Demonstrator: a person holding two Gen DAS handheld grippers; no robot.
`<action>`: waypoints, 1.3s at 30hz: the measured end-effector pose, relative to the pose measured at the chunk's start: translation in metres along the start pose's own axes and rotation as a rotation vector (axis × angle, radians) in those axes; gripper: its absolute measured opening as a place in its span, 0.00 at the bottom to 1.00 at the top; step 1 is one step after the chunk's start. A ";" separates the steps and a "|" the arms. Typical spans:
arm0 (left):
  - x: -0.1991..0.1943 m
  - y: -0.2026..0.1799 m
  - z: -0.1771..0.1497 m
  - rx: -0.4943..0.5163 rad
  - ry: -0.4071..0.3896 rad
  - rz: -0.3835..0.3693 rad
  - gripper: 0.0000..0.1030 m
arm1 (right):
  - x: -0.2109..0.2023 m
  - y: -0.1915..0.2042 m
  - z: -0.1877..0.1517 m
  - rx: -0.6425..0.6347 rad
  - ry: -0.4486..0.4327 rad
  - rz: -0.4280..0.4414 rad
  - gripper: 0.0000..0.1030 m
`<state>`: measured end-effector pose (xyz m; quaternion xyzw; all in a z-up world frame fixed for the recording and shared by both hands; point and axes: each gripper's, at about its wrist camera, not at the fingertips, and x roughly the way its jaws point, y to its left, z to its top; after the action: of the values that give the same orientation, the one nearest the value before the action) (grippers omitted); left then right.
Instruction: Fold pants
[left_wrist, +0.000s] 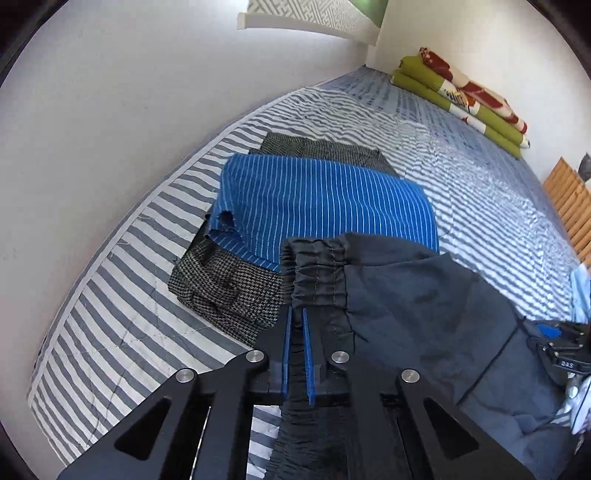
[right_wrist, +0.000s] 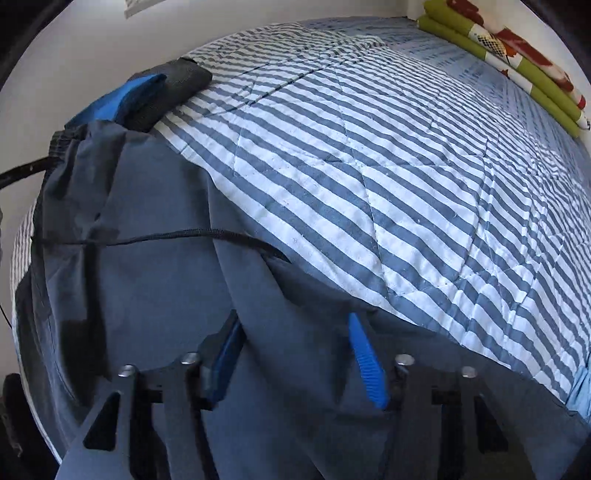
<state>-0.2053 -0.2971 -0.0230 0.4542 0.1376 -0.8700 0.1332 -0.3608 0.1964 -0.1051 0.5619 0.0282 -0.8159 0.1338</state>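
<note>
On a striped bed (right_wrist: 369, 155), I am gripping a pair of dark navy pants (left_wrist: 424, 314) with both tools, and the folding is only starting. My left gripper (left_wrist: 297, 314), at the lower centre of the left wrist view, is holding the gathered elastic waistband (left_wrist: 317, 273) with its jaws nearly closed on the cloth. My right gripper (right_wrist: 291, 325), at the bottom of the right wrist view, is standing half open with navy fabric bunched between its blue pads (right_wrist: 365, 365) (whether they are truly pressing the cloth I cannot tell). The pants are lying rumpled across the lower left of that view, with a black drawstring (right_wrist: 166, 236) trailing over them. Behind the waistband, in the middle of the left wrist view, a blue striped garment (left_wrist: 325, 199) is sitting folded on a houndstooth one (left_wrist: 229, 284), apparently already done. A green and red floral blanket (left_wrist: 461, 96) is resting folded in the upper right. The step in hand appears to be taking hold of the waist. Next, I judge, the move is calling for a firm pinch on the right, then drawing the garment flat on open bed before any fold.
</note>
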 end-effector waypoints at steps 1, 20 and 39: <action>-0.003 0.002 0.001 0.002 -0.010 -0.004 0.05 | -0.004 -0.001 0.001 0.004 -0.005 0.010 0.03; -0.044 -0.005 -0.020 0.137 -0.074 0.023 0.22 | -0.061 0.033 0.012 0.047 -0.127 0.142 0.45; -0.017 -0.037 -0.135 0.328 0.132 -0.059 0.22 | 0.030 0.120 0.049 0.346 -0.093 0.470 0.12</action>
<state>-0.1075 -0.2127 -0.0787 0.5218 0.0156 -0.8526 0.0223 -0.3853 0.0652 -0.1026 0.5293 -0.2483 -0.7802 0.2224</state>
